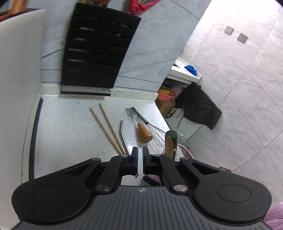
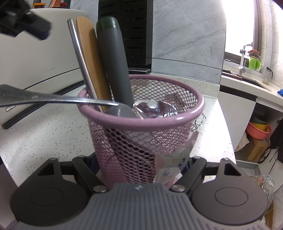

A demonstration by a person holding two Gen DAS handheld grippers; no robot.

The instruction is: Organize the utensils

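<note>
Gripping the pink wire-mesh basket (image 2: 141, 123) at lower centre, the right claw (image 2: 141, 169) is seen; a steel spoon (image 2: 153, 108) lies inside. The left claw (image 1: 140, 155) is shut, empty, above the speckled white bench (image 1: 70, 127).

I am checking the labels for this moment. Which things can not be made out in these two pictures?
- Spoon handle end: right wrist view, cut by the left edge.
- Right gripper's jaws: right wrist view, hidden behind the pink mesh basket.
- Knife block slots: left wrist view, blurred.
- Red-handled tool: left wrist view, cut by the top edge.
</note>
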